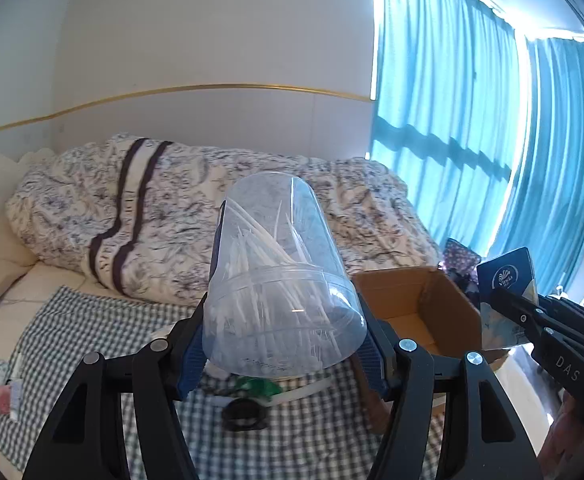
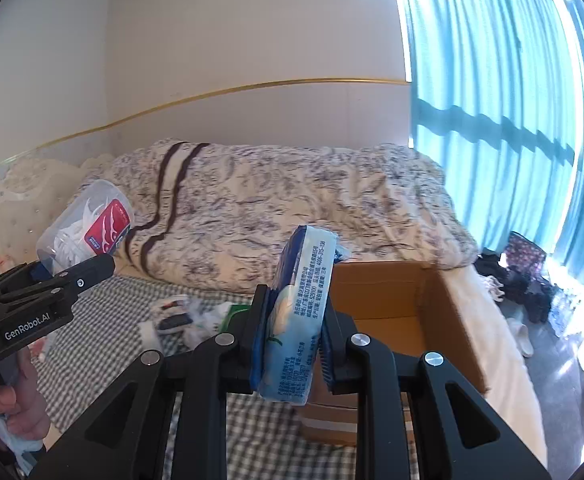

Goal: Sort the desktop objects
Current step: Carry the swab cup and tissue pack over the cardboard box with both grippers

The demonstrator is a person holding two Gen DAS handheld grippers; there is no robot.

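Left gripper (image 1: 284,344) jaws clenched on clear plastic tub of floss picks (image 1: 280,280); right gripper (image 2: 292,340) grasping blue tissue pack (image 2: 299,312). Both held aloft near open brown cardboard box (image 2: 391,320); lower each squarely inside before you release.

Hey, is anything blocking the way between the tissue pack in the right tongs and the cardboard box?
Nothing visible does. The right tongs hold the tissue pack in the air just beside the open cardboard box, whose top is uncovered. The left tongs, gripping the clear jar, are off to the other side.
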